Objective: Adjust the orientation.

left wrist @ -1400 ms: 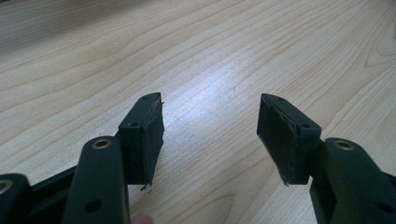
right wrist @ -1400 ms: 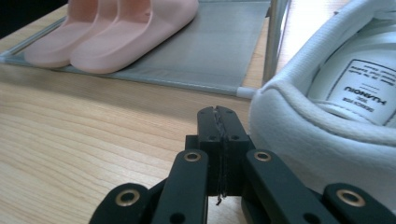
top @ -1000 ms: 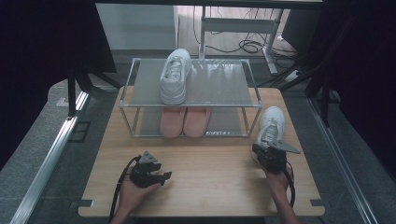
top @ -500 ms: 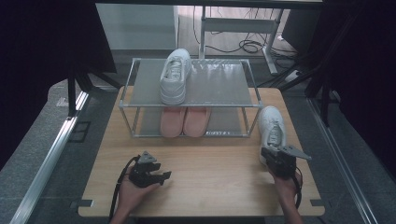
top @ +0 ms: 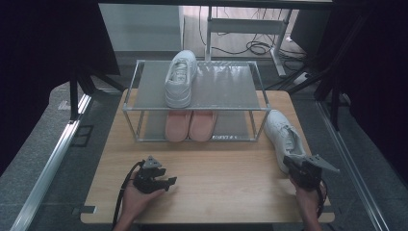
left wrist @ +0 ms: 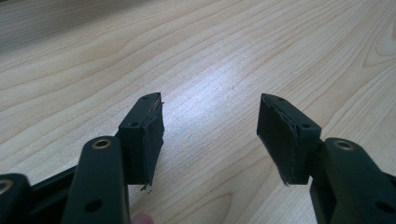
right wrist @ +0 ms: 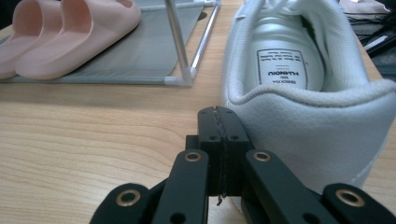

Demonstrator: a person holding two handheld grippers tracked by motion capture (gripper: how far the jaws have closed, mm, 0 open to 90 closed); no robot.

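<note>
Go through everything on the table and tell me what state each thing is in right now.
Left tool: open, empty, above bare table.
Right tool: shut, holding nothing, by the heel of the white sneaker on the table.
That sneaker: upright, beside the rack.
Second white sneaker: upright on the top shelf.
Pink slippers: side by side on the lower shelf.

bare tabletop (top: 226, 178) between hands; rack (top: 197, 108) blocks far side.

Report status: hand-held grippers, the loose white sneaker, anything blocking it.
Left hand-held gripper open, over bare table. Right hand-held gripper shut, empty, at loose white sneaker's heel. Sneaker flat beside rack; top shelf half free.
</note>
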